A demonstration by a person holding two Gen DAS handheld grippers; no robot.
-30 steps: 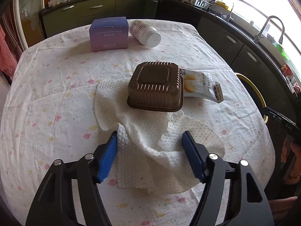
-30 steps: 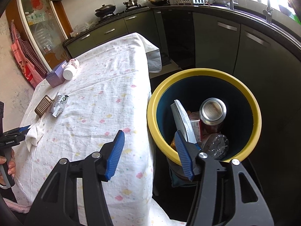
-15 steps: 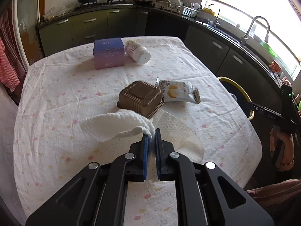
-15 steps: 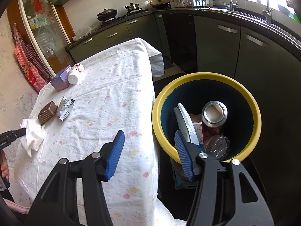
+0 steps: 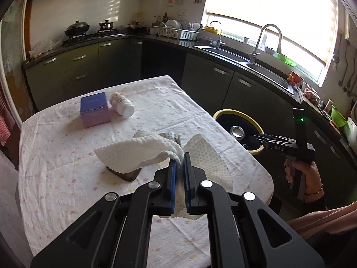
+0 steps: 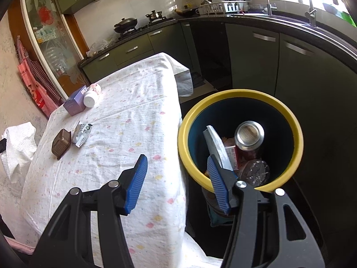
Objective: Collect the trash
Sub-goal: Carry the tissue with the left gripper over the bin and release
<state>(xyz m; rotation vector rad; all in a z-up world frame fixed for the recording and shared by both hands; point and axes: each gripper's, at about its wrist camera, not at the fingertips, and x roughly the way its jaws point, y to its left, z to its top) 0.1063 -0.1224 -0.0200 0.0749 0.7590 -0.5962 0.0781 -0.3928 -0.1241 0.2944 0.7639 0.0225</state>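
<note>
the left gripper (image 5: 180, 163) has its blue fingers (image 5: 172, 178) pinched on a white paper towel (image 5: 142, 154), lifted off the bench (image 5: 67, 167) and draped in front of the brown container (image 6: 61, 143). the right gripper (image 6: 178, 174) hangs with fingers wide and holding nothing, beside the bench edge, over the near rim of the yellow-rimmed trash bin (image 6: 287, 116), which holds a can (image 6: 250, 134) and wrappers.
</note>
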